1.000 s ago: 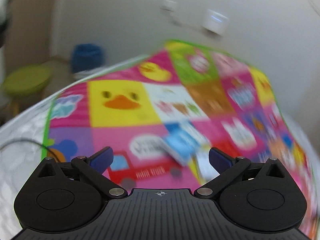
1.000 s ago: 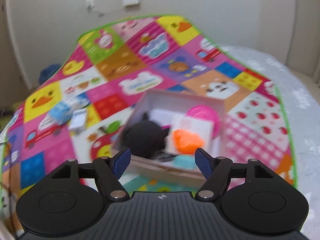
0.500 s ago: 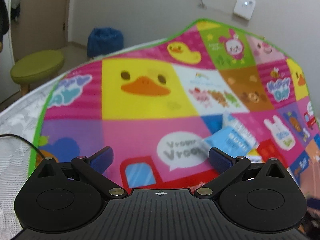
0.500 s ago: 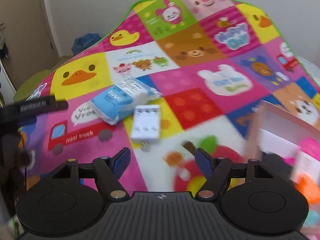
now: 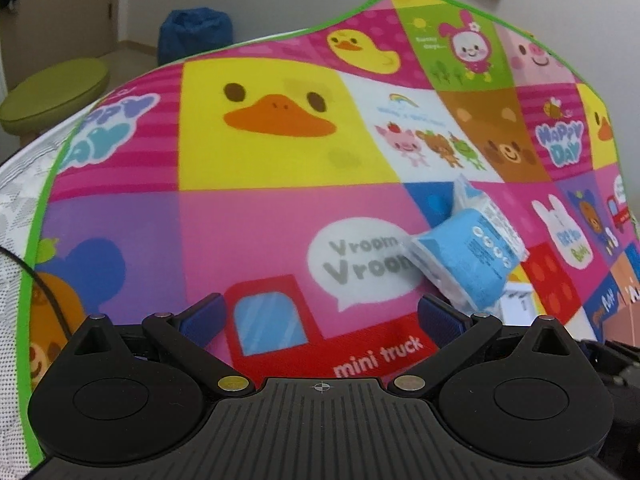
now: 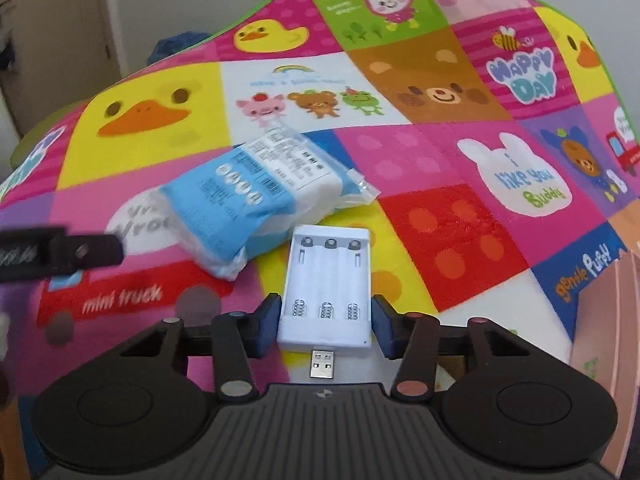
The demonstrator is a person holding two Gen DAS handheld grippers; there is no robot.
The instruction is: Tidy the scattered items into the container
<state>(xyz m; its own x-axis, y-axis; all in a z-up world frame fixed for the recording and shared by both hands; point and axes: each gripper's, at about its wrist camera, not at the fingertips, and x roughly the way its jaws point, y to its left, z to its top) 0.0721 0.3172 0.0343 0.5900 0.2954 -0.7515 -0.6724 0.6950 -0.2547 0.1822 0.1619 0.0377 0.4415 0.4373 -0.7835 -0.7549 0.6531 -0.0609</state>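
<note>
now right tongs (image 6: 325, 326) pinch boxy charger (image 6: 327, 292) (white plastic)

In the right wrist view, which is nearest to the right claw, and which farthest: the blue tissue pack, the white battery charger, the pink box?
1. Battery charger: between the right claw's fingers.
2. Tissue pack: beyond, to the left.
3. Pink box: far right edge.

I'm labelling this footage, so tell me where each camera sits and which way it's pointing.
Left wrist: sits on the left tongs, looks down along them at the patchwork mat; own open fingers show, nothing between.
Right wrist: sits on the right tongs, looks down at the white battery charger between its fingers, which have just been closing; left tongs enter at left.
Shared: the blue tissue pack, charger and mat.
</note>
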